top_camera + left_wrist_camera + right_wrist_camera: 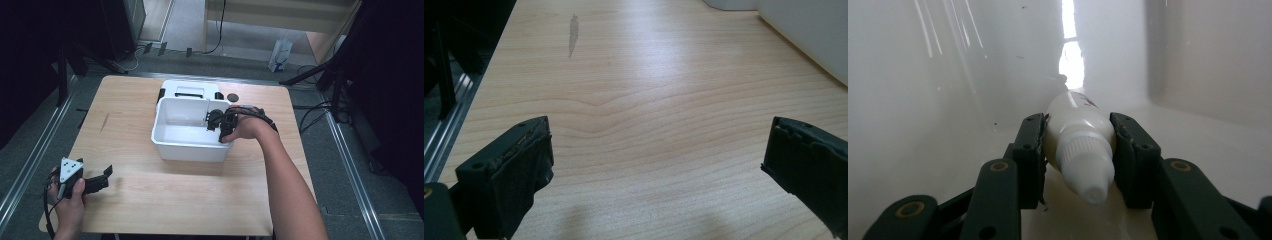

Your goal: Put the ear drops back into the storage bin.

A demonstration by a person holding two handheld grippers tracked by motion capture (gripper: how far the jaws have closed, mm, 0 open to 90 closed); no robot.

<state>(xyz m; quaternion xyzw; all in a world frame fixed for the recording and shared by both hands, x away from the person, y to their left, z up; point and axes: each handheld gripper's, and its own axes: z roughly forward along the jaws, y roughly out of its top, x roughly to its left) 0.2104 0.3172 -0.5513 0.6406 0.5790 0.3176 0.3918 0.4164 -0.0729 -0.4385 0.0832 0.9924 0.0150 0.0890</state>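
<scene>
A small white squeeze bottle [1079, 135] with a ribbed nozzle cap lies between the jaws of my right gripper [1078, 145], cap pointing back at the camera. The gripper is shut on it and reaches down inside the white plastic bin [172, 145]. From above, my right gripper [220, 122] sits in the bin's right end, with the hand over the rim. My left gripper [100, 177] rests near the table's front left corner, jaws wide apart. In the left gripper view, my left gripper [656, 160] has only bare wood between its pads.
A white device [190, 91] with a black slot stands behind the bin, and a dark round cap [232, 96] lies beside it. The wooden table [135, 195] ends close to my left hand. Dark stands and cables ring the table on the floor.
</scene>
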